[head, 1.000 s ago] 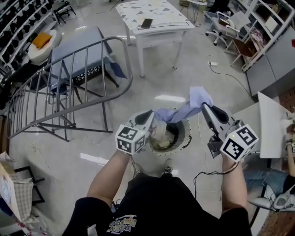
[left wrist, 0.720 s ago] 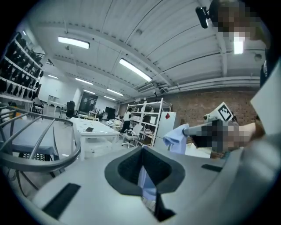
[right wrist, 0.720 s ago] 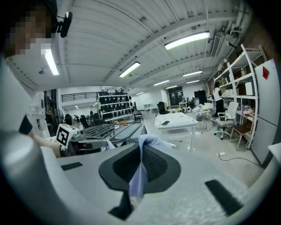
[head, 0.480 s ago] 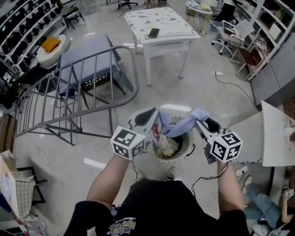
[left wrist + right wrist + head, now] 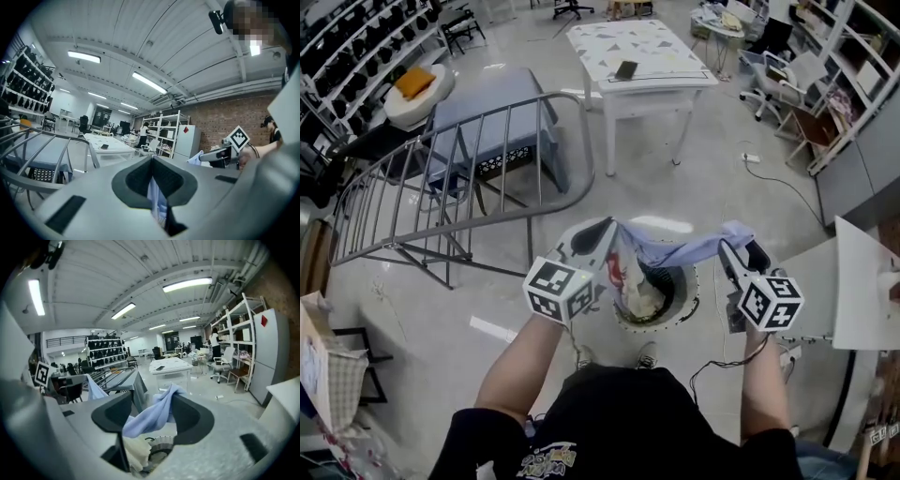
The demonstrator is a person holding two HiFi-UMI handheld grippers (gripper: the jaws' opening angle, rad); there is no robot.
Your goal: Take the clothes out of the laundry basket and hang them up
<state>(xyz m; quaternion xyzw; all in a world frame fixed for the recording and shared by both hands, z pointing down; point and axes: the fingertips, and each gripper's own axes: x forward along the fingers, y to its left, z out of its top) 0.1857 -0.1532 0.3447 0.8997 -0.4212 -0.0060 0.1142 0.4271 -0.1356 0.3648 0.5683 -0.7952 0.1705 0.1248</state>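
Blue cloth (image 5: 675, 251) spans crosswise over basket (image 5: 680, 315): left gripper (image 5: 605, 236) clamped on one end; right gripper (image 5: 741, 253) jaws just opened, other end draped loose between; rack (image 5: 459, 178) lies left.

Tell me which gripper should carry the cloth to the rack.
Left. The left gripper is shut on the cloth and nearer the rack. The right gripper has just been opening; cloth only drapes between its jaws.
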